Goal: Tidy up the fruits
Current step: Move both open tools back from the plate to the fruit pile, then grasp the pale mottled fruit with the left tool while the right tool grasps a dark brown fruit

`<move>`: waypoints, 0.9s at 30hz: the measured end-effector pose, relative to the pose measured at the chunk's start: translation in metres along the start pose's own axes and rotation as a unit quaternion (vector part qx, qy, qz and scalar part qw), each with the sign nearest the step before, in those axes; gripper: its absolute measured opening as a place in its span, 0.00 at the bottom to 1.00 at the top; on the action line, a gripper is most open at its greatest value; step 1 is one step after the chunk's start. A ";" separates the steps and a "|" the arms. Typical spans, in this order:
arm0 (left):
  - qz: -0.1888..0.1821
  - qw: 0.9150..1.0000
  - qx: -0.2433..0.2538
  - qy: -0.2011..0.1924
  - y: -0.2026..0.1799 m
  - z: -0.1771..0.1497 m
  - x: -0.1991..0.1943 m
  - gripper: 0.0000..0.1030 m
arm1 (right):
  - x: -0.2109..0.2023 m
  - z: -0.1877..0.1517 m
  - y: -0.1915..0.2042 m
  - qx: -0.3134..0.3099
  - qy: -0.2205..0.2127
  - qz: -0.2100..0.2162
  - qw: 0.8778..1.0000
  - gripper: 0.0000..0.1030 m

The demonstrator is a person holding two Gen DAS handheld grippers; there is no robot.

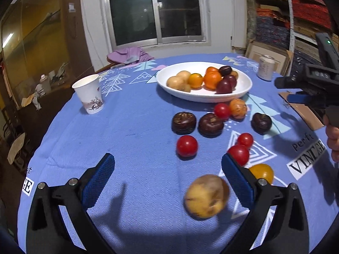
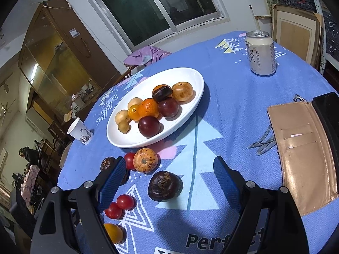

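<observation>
From the left wrist, the left gripper hangs over the blue tablecloth with its jaws wide apart and nothing in them. A tan, potato-like fruit lies blurred between the blue pads, nearer the right one, and looks untouched. At twelve o'clock sits the white plate, already partly filled. Between plate and gripper lie loose fruits: a red tomato, two dark ones and more red ones toward one o'clock. A paper cup stands at ten o'clock.

From the right wrist, the right gripper is also spread open and empty. A dark fruit rests on the cloth between its fingers, clear of both. The plate lies at eleven o'clock, a drinks can at one o'clock, and a tan wallet at three.

The step in hand looks like a pickup approach. Next, the left jaws likely need to centre on the tan fruit, close gently and carry it to the plate.
</observation>
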State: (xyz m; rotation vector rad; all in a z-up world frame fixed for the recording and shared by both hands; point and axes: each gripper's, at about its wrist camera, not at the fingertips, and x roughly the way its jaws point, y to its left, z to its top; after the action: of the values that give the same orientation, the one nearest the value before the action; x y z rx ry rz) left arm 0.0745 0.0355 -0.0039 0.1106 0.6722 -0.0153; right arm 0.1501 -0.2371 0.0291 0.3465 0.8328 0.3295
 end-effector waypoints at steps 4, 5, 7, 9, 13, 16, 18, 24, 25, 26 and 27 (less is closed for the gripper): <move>-0.018 1.000 0.002 0.009 -0.001 -0.006 -0.005 0.96 | 0.000 0.000 0.001 0.000 0.001 0.000 1.000 0.83; -0.020 1.000 0.002 0.008 -0.001 -0.007 -0.007 0.96 | 0.001 0.000 0.001 -0.001 0.002 -0.001 1.000 0.83; -0.025 1.000 0.005 0.007 -0.001 -0.009 -0.009 0.96 | 0.002 -0.001 0.002 -0.003 0.004 -0.003 1.000 0.83; -0.028 0.999 0.012 0.008 -0.004 -0.010 -0.009 0.96 | 0.003 -0.001 0.003 -0.005 0.006 -0.004 1.000 0.83; -0.030 0.999 0.023 0.010 -0.008 -0.010 -0.008 0.96 | 0.004 -0.002 0.005 -0.009 0.008 -0.006 1.000 0.83; -0.038 0.999 0.024 0.010 -0.010 -0.010 -0.008 0.96 | 0.005 -0.003 0.008 -0.016 0.011 -0.006 1.000 0.83; -0.045 0.998 0.029 0.014 -0.013 -0.011 -0.005 0.96 | 0.006 -0.004 0.011 -0.022 0.013 -0.004 1.000 0.83; -0.060 0.997 0.039 0.029 -0.018 -0.012 0.000 0.96 | 0.006 -0.010 0.023 -0.052 0.020 -0.005 0.998 0.83; -0.063 0.997 0.034 0.035 -0.016 -0.012 0.003 0.96 | 0.006 -0.013 0.025 -0.059 0.022 -0.010 0.998 0.83; -0.064 0.997 0.030 0.039 -0.015 -0.011 0.005 0.96 | 0.006 -0.015 0.026 -0.063 0.023 -0.014 0.998 0.83; -0.065 0.997 0.024 0.043 -0.013 -0.011 0.007 0.96 | 0.005 -0.018 0.026 -0.066 0.022 -0.018 0.997 0.83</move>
State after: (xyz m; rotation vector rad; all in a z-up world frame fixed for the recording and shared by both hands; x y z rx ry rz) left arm 0.0726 0.0241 -0.0183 0.1139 0.7640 -0.1528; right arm 0.1352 -0.2083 0.0257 0.2010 0.8550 0.3580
